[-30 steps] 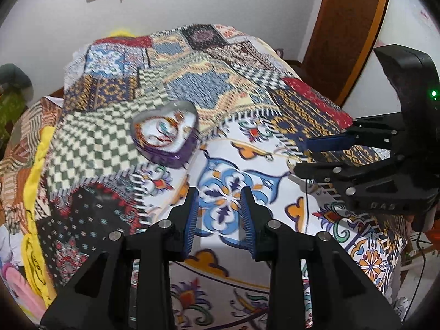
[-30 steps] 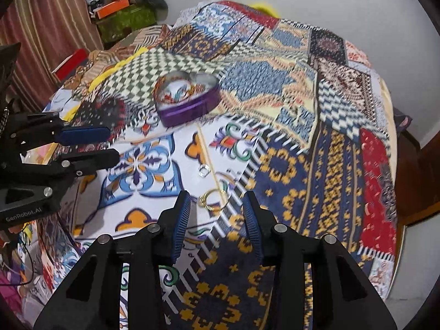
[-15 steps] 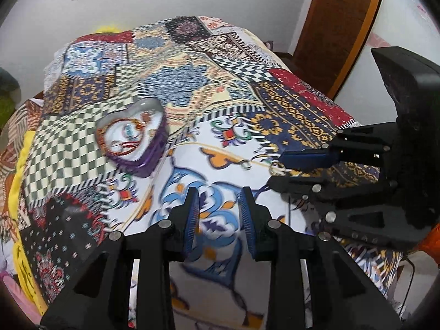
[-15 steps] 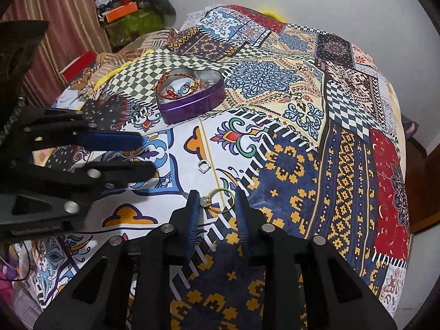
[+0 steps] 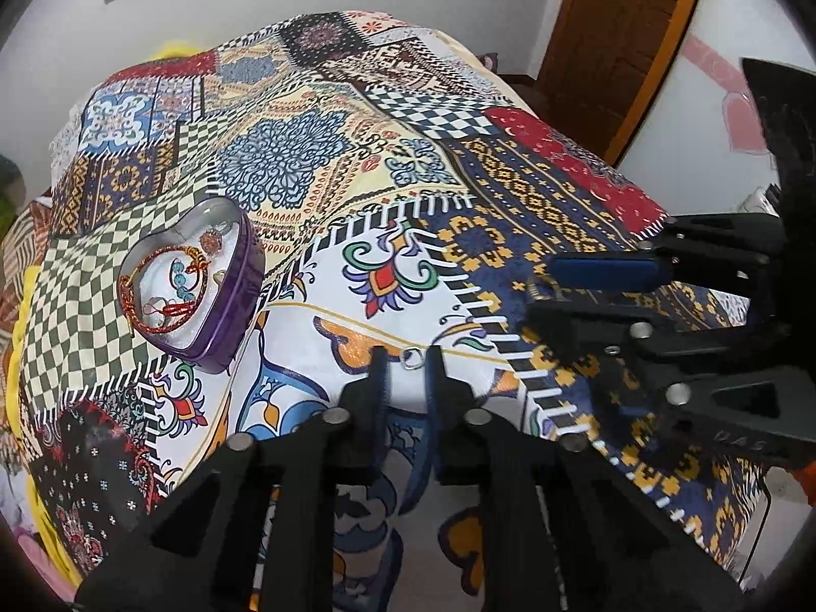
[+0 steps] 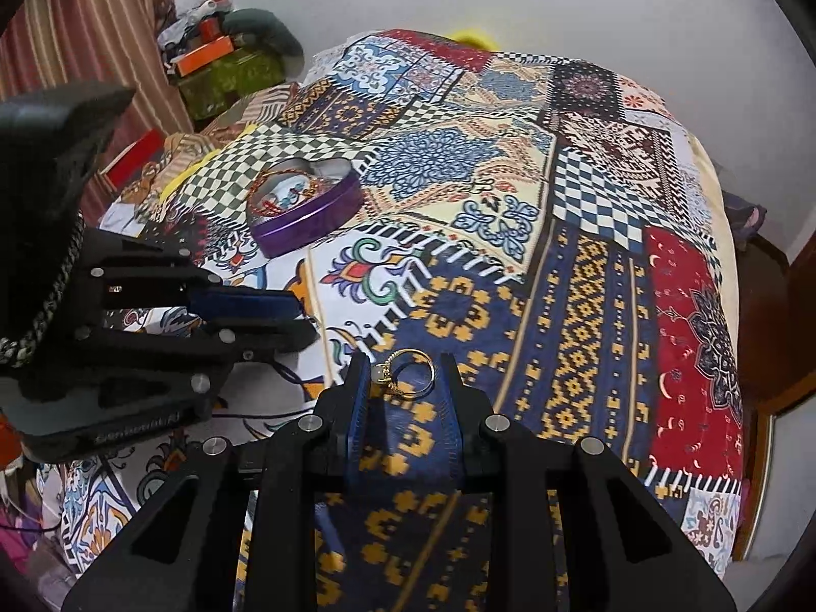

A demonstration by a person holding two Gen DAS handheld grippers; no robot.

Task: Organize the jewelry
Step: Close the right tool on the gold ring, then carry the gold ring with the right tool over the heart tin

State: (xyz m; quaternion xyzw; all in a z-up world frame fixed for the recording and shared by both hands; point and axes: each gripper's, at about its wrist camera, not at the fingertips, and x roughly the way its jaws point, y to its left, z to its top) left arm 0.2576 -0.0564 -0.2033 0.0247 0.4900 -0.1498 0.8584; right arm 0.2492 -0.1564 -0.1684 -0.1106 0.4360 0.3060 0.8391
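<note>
Looking at the near end first, the right gripper (image 6: 403,375) has its jaws around the gold ring (image 6: 408,372) on the bed (image 6: 586,306), touching or almost, though I can't tell if it's really pinched yet, while the left gripper (image 5: 405,364) sits with jaws apart either side of a small silver ring (image 5: 412,358). Seems like the pick-up step, so next is squeeze, lift and carry. Further back the purple heart tin (image 5: 232,306) holds beaded pieces, and the two grippers crowd each other.
</note>
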